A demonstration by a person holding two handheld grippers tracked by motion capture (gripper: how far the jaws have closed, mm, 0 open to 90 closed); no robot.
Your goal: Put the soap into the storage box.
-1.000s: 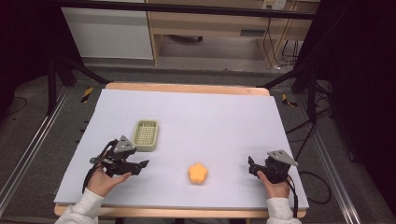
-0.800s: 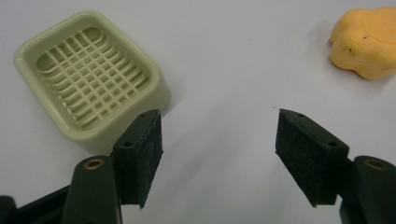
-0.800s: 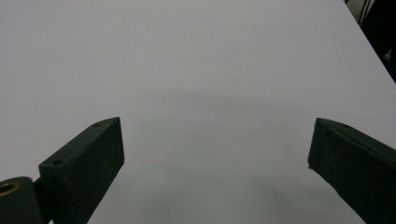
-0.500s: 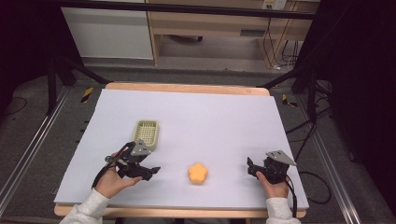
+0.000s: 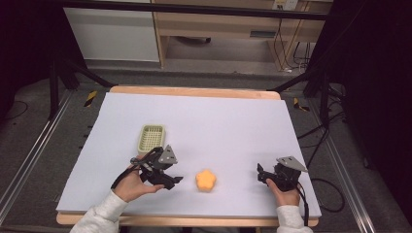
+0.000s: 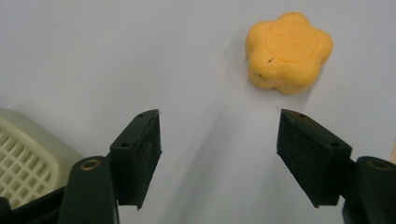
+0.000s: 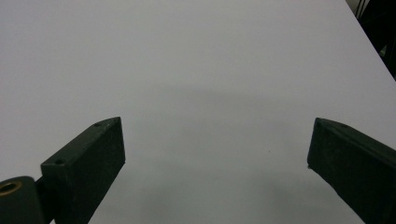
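An orange flower-shaped piece (image 5: 206, 180) lies on the white table near its front edge. My left gripper (image 5: 176, 181) hovers just left of it, pointing toward it. In the left gripper view the piece (image 6: 288, 51) sits ahead and to the right of the gripper (image 6: 219, 135), whose jaws stand apart. They have just been closing a little, with nothing between them. My right gripper (image 5: 261, 175) rests at the front right, well clear of the piece. In its own view the right gripper (image 7: 217, 140) is wide open over bare table.
A pale green mesh basket (image 5: 151, 137) stands behind the left gripper, and its corner (image 6: 23, 158) appears at the lower left of the left gripper view. The table (image 5: 218, 121) has a wooden rim. Dark floor and cables surround it.
My left gripper has moved rightward along the front of the table, from beside the basket to close to the orange piece. The right gripper has stayed put.
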